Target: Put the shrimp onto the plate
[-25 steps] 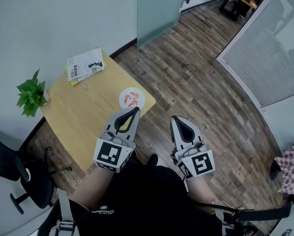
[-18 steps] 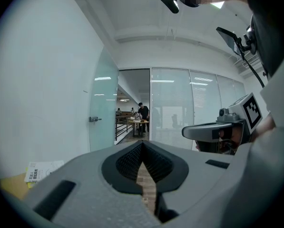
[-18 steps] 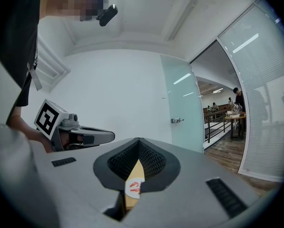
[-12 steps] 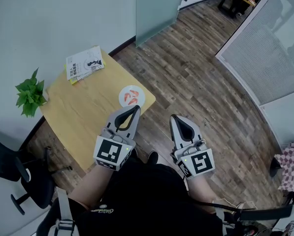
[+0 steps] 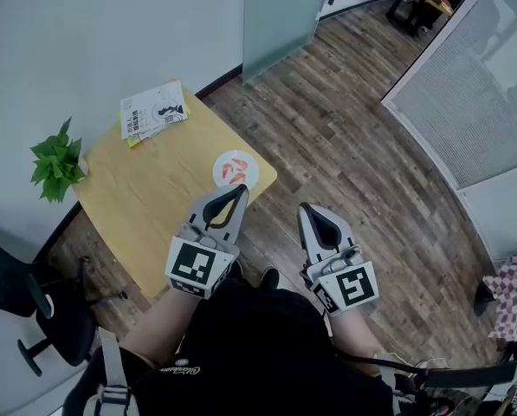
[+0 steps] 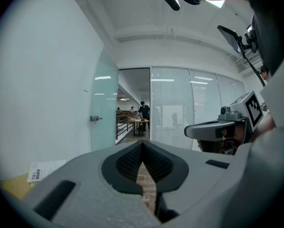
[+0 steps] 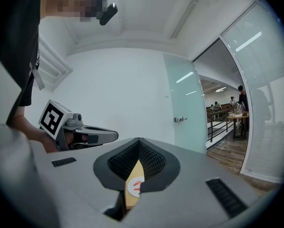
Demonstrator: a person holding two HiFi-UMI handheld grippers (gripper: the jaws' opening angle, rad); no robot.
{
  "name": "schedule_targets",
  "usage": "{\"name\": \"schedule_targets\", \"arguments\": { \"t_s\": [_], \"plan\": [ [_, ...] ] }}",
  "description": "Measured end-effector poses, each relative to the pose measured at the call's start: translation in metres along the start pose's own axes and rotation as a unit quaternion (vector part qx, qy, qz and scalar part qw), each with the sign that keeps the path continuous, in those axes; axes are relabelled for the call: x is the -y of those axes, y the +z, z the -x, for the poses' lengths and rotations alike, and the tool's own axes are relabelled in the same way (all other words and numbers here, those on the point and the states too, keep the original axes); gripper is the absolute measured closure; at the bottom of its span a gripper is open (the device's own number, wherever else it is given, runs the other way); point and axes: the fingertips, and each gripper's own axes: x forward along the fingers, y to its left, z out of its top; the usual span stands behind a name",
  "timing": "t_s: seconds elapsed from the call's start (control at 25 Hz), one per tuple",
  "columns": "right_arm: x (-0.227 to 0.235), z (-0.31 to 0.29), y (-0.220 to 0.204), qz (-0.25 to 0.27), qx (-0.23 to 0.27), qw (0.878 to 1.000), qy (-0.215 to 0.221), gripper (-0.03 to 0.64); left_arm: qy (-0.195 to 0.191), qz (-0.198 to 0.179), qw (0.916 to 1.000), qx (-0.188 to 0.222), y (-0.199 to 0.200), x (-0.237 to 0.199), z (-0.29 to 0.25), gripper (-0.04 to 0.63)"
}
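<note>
We hold the left hand-held gripper [image 5: 238, 191] and the right hand-held gripper [image 5: 309, 209] low in front of our body, side by side and a little apart. Both have their jaws pressed together at the tips, and nothing is between them. The shrimp [image 5: 233, 172] lie on the white plate [image 5: 247, 159], red and orange on top of it. The plate sits near a corner of the yellow wood worktop [image 5: 145, 189], just past the tip of the left hand-held gripper. Far back on the worktop lies a booklet [image 5: 154, 111], and a green plant [image 5: 57, 160] shows at its left corner. The right hand-held gripper hangs over the brown wood floor [image 5: 353, 137]
</note>
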Motion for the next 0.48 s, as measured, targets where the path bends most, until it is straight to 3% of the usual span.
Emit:
{"name": "schedule_targets", "arguments": {
  "t_s": [0.48],
  "plan": [
    [0.0005,-0.0041,-0.0012,-0.001,0.000,1.000,0.011,0.617,-0.004,0.004,1.0000,-0.006,-0.0041,0.0025,-0.0050,0.591]
  ]
}}
